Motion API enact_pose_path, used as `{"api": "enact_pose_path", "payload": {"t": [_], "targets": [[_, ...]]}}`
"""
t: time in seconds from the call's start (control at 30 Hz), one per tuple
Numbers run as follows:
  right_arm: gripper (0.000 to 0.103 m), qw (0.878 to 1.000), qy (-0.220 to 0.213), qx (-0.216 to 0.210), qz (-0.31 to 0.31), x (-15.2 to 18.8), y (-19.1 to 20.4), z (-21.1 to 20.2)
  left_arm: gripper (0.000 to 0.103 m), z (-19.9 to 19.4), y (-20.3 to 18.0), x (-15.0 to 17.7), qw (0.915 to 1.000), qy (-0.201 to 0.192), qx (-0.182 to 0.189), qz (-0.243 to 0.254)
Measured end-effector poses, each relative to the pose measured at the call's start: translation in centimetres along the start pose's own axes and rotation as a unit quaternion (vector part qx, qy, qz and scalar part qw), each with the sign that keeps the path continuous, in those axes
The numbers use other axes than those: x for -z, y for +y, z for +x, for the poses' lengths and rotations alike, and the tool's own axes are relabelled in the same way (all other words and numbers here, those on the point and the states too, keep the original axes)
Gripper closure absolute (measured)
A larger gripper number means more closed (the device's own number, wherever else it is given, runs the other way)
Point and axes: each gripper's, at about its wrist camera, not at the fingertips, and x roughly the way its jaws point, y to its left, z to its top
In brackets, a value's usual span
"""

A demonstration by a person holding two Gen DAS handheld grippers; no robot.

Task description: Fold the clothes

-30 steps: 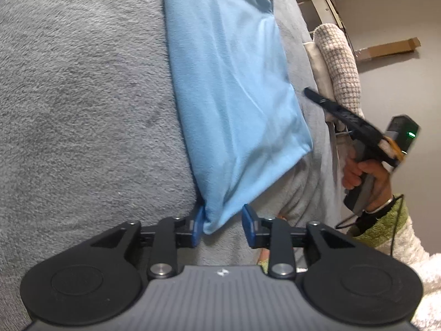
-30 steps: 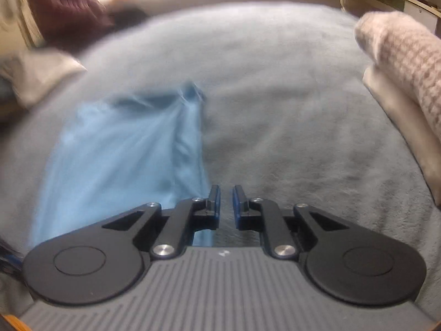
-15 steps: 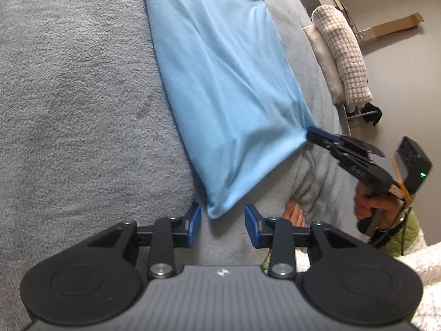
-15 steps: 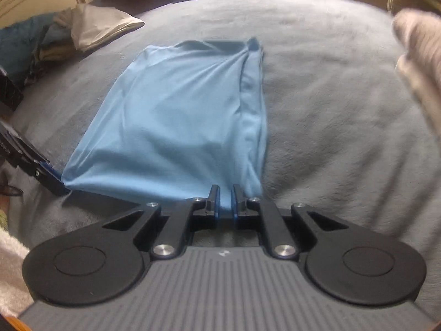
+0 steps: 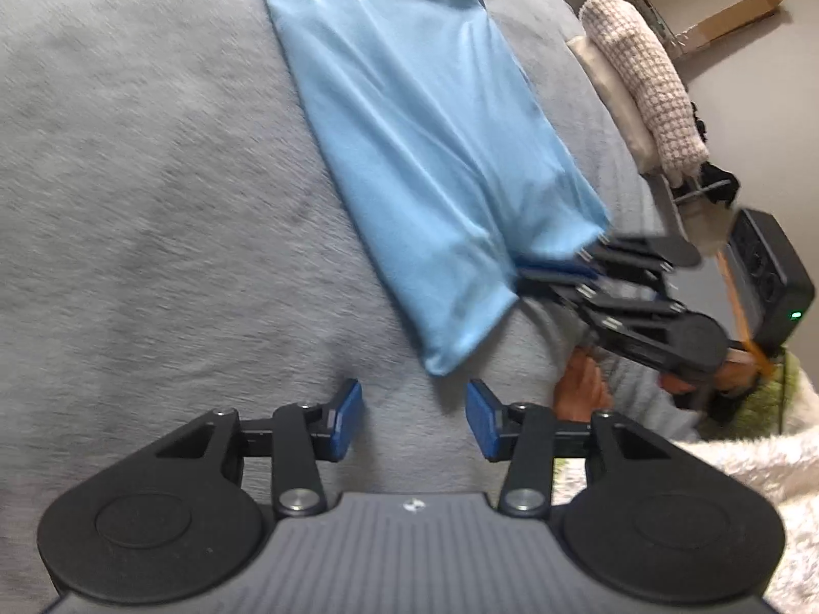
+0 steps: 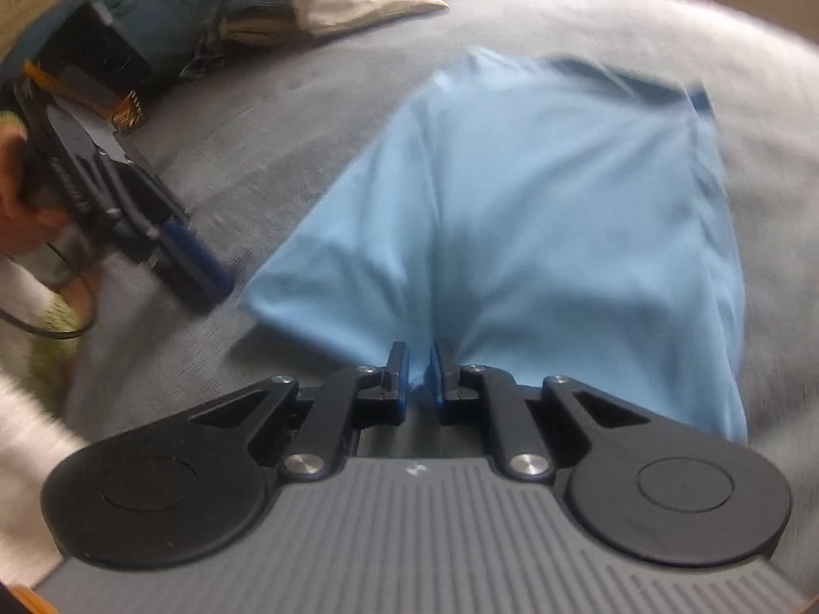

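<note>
A light blue garment (image 5: 435, 143) lies folded lengthwise on the grey bed cover (image 5: 153, 204). My left gripper (image 5: 412, 409) hovers just short of its near corner. Its jaws are opening and nothing is between them. In the right wrist view, my right gripper (image 6: 419, 378) is shut on the near hem of the garment (image 6: 537, 204), with blue cloth bunched between the pads. The left wrist view shows the right gripper (image 5: 542, 268) at that hem. My left gripper (image 6: 199, 261) appears blurred at the left of the right wrist view.
A cream knitted bundle (image 5: 650, 87) on a pale cushion lies at the bed's far right edge. A beige pillow (image 6: 348, 0) and dark clothes (image 6: 169, 10) sit at the far end. A person's hand (image 5: 578, 389) shows below the right gripper. A cardboard box (image 5: 737, 10) stands by the wall.
My left gripper has let the garment's corner slip out, widened its jaws and backed away. My right gripper has swung from the bare cover onto the garment's hem and pinched it.
</note>
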Motion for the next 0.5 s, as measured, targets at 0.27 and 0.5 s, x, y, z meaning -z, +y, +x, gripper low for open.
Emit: {"api": "enact_pose_path", "payload": {"t": [0.27, 0.5], "targets": [[0.093, 0.997, -0.062, -0.039, -0.022, -2.5, 2.2, -1.7, 0.055, -2.3, 0.7, -0.3, 0.9996, -0.020, -0.020, 0.001], [0.093, 0.994, -0.008, -0.104, -0.042, -2.3, 3.4, 3.9, 0.055, -4.1, 0.8, 0.1, 0.9949, -0.053, -0.081, 0.029]]}}
